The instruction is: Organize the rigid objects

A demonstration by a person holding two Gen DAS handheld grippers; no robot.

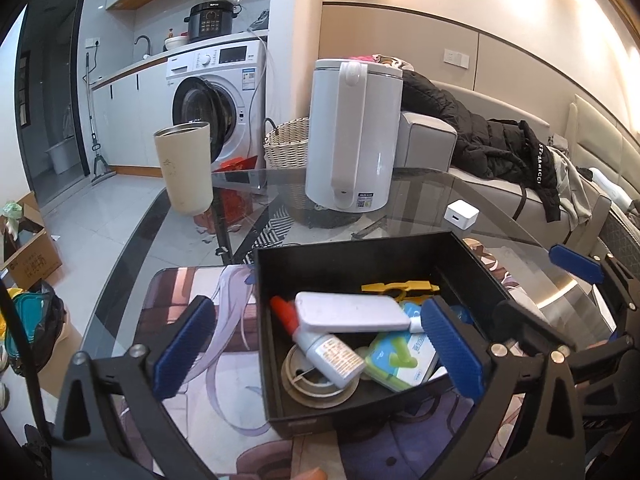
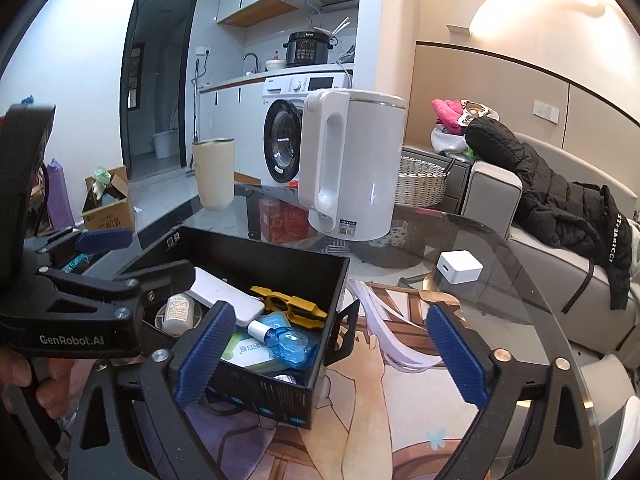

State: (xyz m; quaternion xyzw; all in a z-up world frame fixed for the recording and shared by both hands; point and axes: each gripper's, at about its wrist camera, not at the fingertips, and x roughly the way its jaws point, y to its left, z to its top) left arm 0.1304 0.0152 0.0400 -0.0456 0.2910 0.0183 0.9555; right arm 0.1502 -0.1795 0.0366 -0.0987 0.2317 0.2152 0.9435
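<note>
Charger cube (image 2: 460,267) sits loose on glass worktop (image 2: 520,280), right of black box (image 2: 256,256). Light, hard, slick; pinch flat sides. Left gripper (image 1: 320,344) and right gripper (image 2: 332,356) spread, empty.

Washing machine (image 1: 218,92) under white counter, grey sofa (image 2: 560,264) along lamplit beige wall, pale tiled floor
</note>
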